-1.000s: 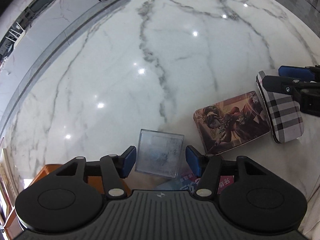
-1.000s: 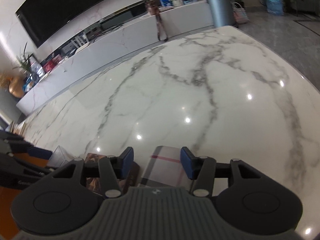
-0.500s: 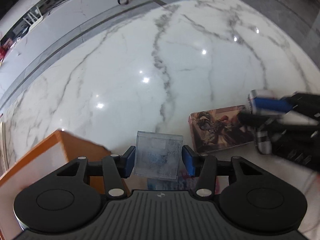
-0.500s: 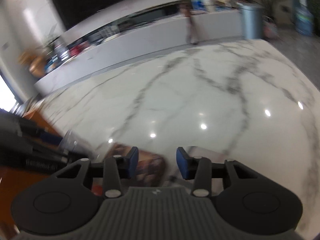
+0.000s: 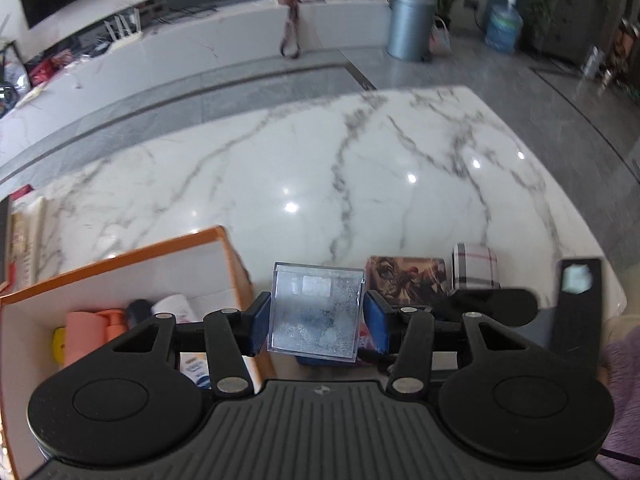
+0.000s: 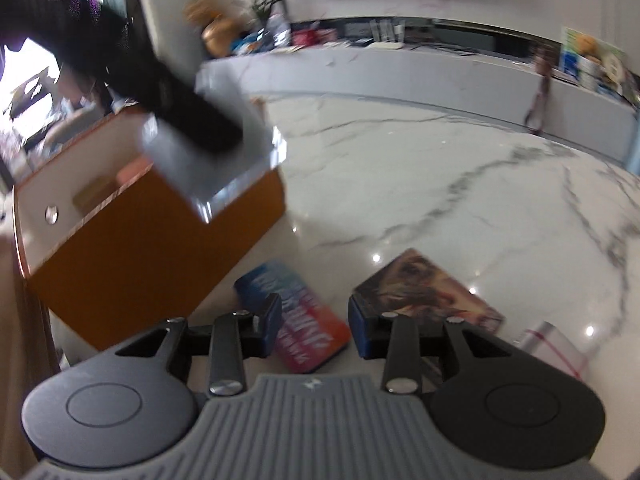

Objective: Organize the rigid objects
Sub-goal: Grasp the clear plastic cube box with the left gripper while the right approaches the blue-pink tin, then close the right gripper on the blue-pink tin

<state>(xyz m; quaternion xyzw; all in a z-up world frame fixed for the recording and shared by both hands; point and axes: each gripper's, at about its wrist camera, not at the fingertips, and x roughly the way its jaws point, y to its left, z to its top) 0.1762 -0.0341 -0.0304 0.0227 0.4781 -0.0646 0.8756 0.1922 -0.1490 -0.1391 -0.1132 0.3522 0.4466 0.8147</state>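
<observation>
My left gripper point(image 5: 315, 322) is shut on a clear plastic box point(image 5: 316, 312) and holds it in the air just right of the orange box point(image 5: 120, 258). The same clear box point(image 6: 224, 168) shows in the right wrist view above the orange box point(image 6: 160, 240). My right gripper point(image 6: 313, 326) is open and empty above a blue and orange tin point(image 6: 304, 320). A picture tin point(image 6: 432, 292) and a plaid case point(image 6: 556, 344) lie to its right; both show in the left wrist view as the picture tin point(image 5: 404, 280) and the plaid case point(image 5: 474, 266).
The orange box holds a pink bottle point(image 5: 86, 334), a white tube point(image 5: 176, 308) and other items. The marble table point(image 5: 320, 168) stretches ahead. A long white counter point(image 5: 160, 56) and a grey bin point(image 5: 412, 26) stand beyond it.
My left gripper has lifted the clear box off the table and moved toward the orange box. My right gripper has swung left, away from the plaid case, over the blue and orange tin.
</observation>
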